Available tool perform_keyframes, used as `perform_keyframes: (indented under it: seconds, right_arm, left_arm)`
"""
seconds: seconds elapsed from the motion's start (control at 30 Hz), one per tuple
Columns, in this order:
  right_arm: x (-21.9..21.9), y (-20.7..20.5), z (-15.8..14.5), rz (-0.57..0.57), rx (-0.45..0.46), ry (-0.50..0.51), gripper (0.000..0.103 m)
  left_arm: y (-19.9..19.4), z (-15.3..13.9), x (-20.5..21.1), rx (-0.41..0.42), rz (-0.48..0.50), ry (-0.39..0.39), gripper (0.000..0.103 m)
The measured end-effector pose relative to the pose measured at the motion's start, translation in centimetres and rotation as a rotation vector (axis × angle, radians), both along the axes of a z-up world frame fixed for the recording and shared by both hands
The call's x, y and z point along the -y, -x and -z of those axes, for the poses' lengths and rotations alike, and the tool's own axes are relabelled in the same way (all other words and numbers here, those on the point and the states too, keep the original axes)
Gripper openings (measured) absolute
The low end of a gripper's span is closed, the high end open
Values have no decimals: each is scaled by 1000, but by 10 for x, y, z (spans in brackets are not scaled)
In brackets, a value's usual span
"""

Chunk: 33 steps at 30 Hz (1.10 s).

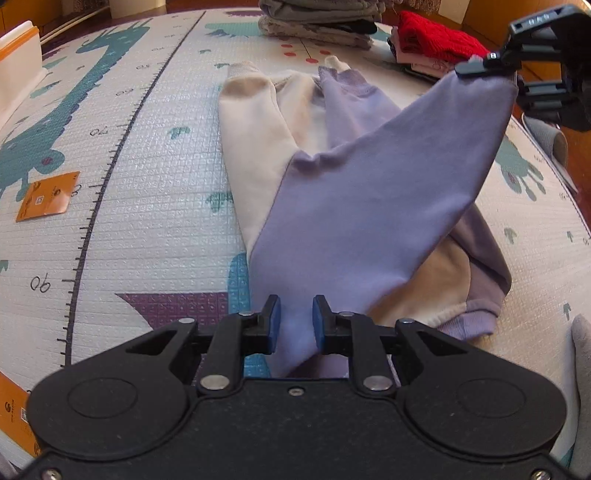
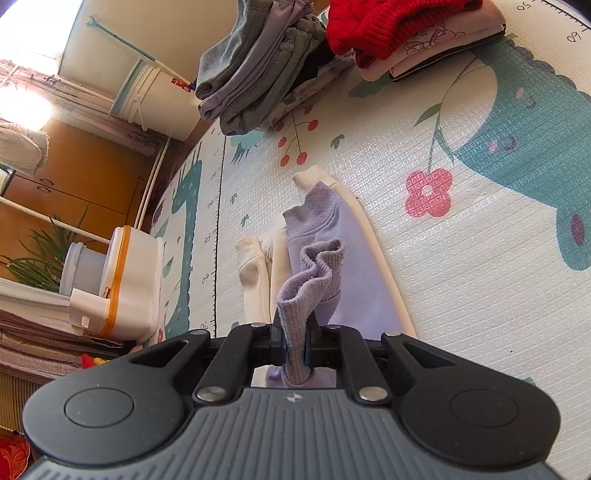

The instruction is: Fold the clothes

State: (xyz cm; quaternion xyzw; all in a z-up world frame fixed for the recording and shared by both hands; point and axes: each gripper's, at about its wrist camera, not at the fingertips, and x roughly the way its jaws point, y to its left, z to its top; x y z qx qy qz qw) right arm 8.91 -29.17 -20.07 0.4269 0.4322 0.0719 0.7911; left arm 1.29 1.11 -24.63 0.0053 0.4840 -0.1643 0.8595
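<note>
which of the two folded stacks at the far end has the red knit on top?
The stack of pale folded clothes nearer the right gripper: the red knit lies on it. The other stack is grey and lilac, with no red.

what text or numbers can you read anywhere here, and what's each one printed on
"90" on the play mat, beside its printed ruler scale, seen upside down.
"70" further along the same scale, upside down.
"60" and "50" on the scale in the right wrist view, also near the top right corner.
Orange card on the mat: print too small to read.
Cartoon print on the folded cream garment: no legible words.
</note>
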Motion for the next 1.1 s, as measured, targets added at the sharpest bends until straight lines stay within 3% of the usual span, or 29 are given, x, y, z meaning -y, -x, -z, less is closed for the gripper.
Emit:
perform_keyframes:
  seconds: [0.07, 0.17, 0.3, 0.4, 0.47, 0.57, 0.63, 0.73, 0.83, 0.87, 0.93, 1.03, 1.1]
  right_arm:
    - [-2, -4, -3, -8, 4, 17, 12]
    - [-3, -10, -7, -15, 8, 30, 12]
    - [-9, -18, -13, -37, 13, 51, 12]
    - [-15, -20, -17, -52, 19, 62, 12]
    - [-17, -20, -19, -56, 21, 74, 12]
    - [-18, -21, -18, -73, 13, 101, 12]
    - [-16, -19, -12, -71, -5, 111, 12]
    - [-11, -16, -2, -54, -35, 119, 12]
    - [-10, -17, -1, -41, -43, 105, 12]
    - [-10, -18, -3, -40, -41, 105, 12]
    - [-13, -22, -7, -43, -36, 110, 12]
    - [-20, -30, -11, -57, -37, 121, 12]
    - [-25, -36, -12, -60, -47, 116, 12]
  left_arm:
    - [-5, -7, -21, 5, -99, 99, 17]
    - [-16, -27, -44, 59, -180, 97, 17]
    - [-19, -37, -44, 93, -151, 93, 17]
    - [-12, -15, -23, 52, -96, 102, 17]
    - [-2, 10, -2, -10, -23, 26, 17]
    - [9, 19, -4, 12, -55, 79, 15]
    - [1, 17, -14, -33, -74, 128, 15]
    - [-1, 2, -12, 27, 16, 73, 15]
    - [-1, -14, -14, 95, 44, 147, 18]
    - [1, -20, -10, 118, 80, 141, 22]
    - [9, -26, 8, 172, 204, 52, 49]
    - [20, -22, 32, 220, 354, -100, 50]
    - [24, -12, 36, 220, 384, -132, 50]
